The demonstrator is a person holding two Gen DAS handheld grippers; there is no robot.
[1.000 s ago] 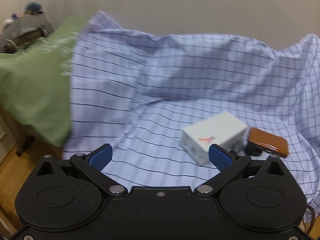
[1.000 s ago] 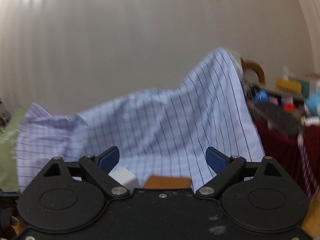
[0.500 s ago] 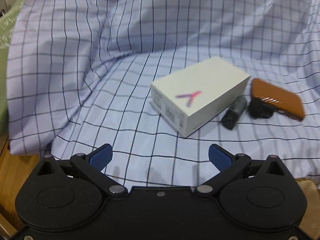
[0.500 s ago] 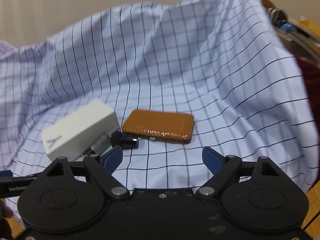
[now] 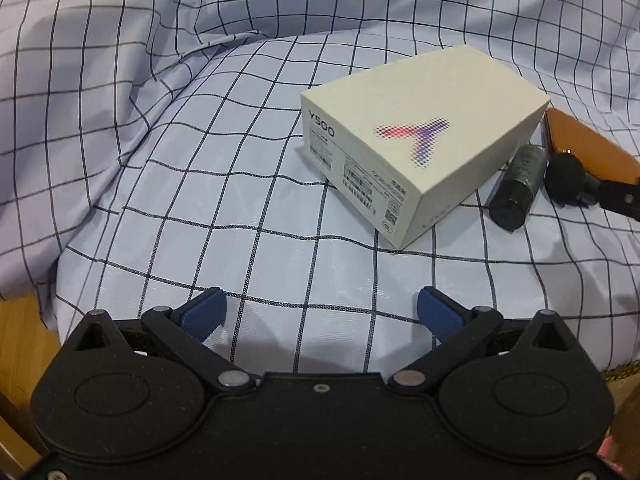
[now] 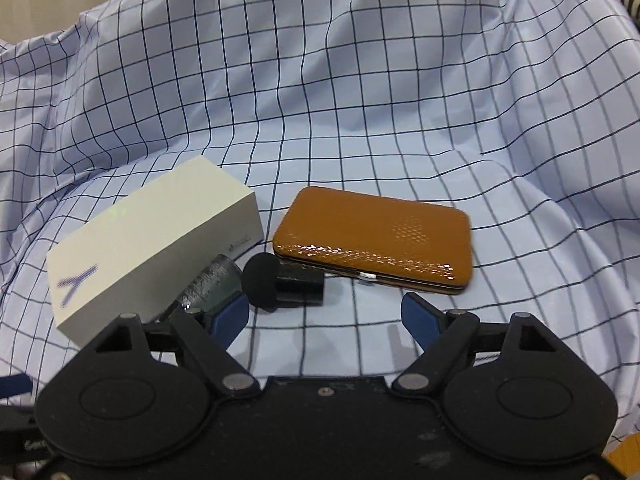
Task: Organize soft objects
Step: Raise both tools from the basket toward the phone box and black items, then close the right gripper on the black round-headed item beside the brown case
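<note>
A pale blue checked cloth (image 5: 200, 184) (image 6: 360, 100) is spread and rumpled over the surface. On it lie a white box (image 5: 420, 140) (image 6: 152, 240), a dark grey cylinder (image 5: 520, 184) (image 6: 212, 284), a small black microphone with a foam tip (image 5: 568, 178) (image 6: 280, 284) and a tan wallet case (image 5: 584, 148) (image 6: 376, 240). My left gripper (image 5: 320, 316) hangs open over bare cloth, near the box. My right gripper (image 6: 324, 316) hovers just in front of the microphone and wallet, its jaws closing with nothing between them.
Wooden floor or furniture (image 5: 20, 332) shows past the cloth's left front edge. The cloth rises in folds at the back (image 6: 280, 40). A striped item (image 6: 630, 0) peeks at the far right.
Both grippers have come down and tilted toward the cloth; the box, cylinder, microphone and wallet now look larger and nearer. The right jaws have narrowed somewhat.
</note>
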